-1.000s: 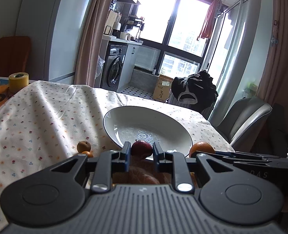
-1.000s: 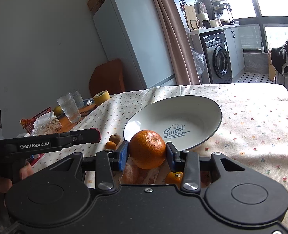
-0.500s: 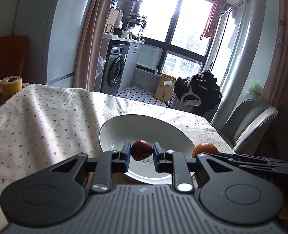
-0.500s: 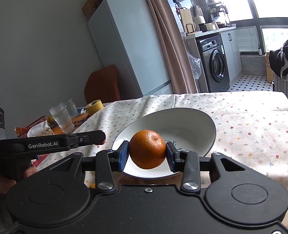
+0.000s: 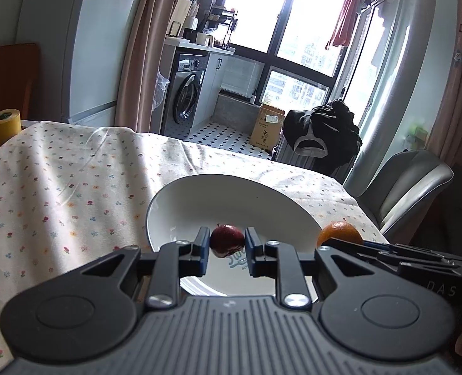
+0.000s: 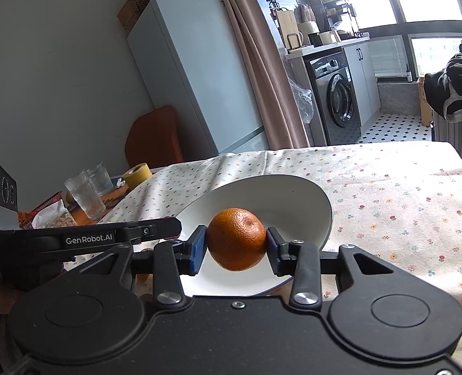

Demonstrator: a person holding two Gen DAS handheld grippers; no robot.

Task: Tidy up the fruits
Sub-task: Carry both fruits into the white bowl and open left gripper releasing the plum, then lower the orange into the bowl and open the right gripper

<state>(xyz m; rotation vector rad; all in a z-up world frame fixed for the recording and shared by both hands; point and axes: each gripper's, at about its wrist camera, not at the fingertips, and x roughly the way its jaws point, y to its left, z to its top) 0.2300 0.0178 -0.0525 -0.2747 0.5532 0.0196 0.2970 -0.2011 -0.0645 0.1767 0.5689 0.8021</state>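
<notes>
Two fruits over the white bowl (image 5: pixel 231 200): dark red fruit (image 5: pixel 227 240) pinched in left gripper (image 5: pixel 227 245), orange (image 6: pixel 236 238) in right gripper (image 6: pixel 236 247).

Window (image 5: pixel 306 28): bright daylight.
Left of window: washing machine (image 5: pixel 185 93), curtain (image 5: pixel 143 50), fridge (image 6: pixel 193 72).
Below window: tiled floor (image 5: pixel 228 136).

A dark red fruit (image 5: pixel 227 240) is seen between blue-padded black fingers (image 5: pixel 201 247); an orange fruit (image 6: pixel 236 238) between others. A white plate (image 6: pixel 306 200) and floral cream cloth (image 6: pixel 403 200) are seen beyond.
</notes>
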